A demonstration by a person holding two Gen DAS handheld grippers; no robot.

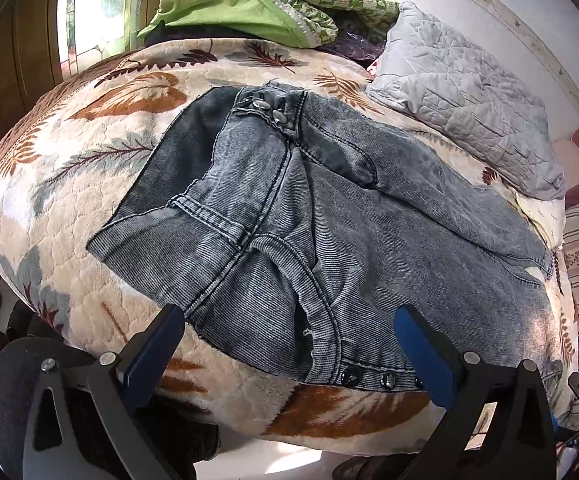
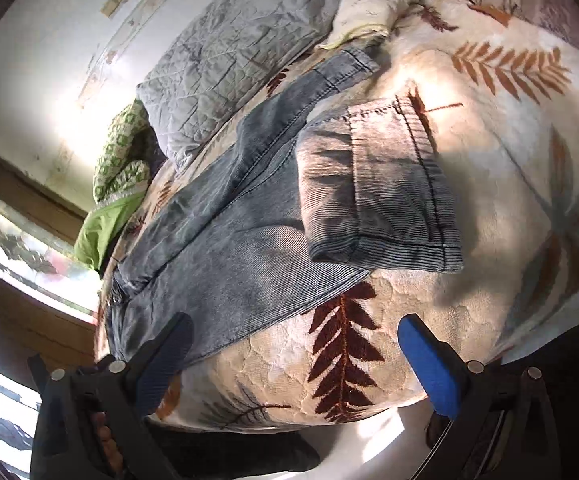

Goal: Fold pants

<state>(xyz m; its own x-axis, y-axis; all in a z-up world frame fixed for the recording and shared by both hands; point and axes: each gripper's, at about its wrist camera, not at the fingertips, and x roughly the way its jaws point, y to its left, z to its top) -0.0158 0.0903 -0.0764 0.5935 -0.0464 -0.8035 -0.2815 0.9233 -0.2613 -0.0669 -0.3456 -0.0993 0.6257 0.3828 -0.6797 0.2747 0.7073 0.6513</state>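
Pants [image 1: 321, 216]: one pair, grey washed denim, spread on the leaf-print blanket [image 1: 89, 184] covering the bed.

Left wrist view:
- Waist end sits at 6 o'clock near the bed edge. Three dark buttons [image 1: 385, 378] on the near waistband, two metal snaps [image 1: 269, 110] at 12 o'clock on the far part.
- One grey quilted pillow [image 1: 469, 100] at 2 o'clock, one green cloth pile [image 1: 241, 8] at 12.
- Left gripper [image 1: 289, 320] hovers low at the bed edge, pointing across the pants. Two fingers [image 1: 157, 344] spread wide, nothing between them; whether the tips touch the fabric I can't tell.
- Person's dark-clad leg [image 1: 5, 380] at 8 o'clock.

Right wrist view:
- Same pants run from 9 o'clock up to 12. One leg's hem end [image 2: 385, 188] is folded back over the rest at centre; the other hem [image 2: 349, 60] lies flat at 12 by the pillow [image 2: 241, 48].
- Green cloth pile [image 2: 117, 188] at 9 o'clock.
- Right gripper [image 2: 293, 328] held off the bed's near edge, aimed at the blanket [image 2: 489, 152]. Fingers [image 2: 429, 360] wide apart, grasping nothing; the left one overlaps the pants edge, contact unclear.
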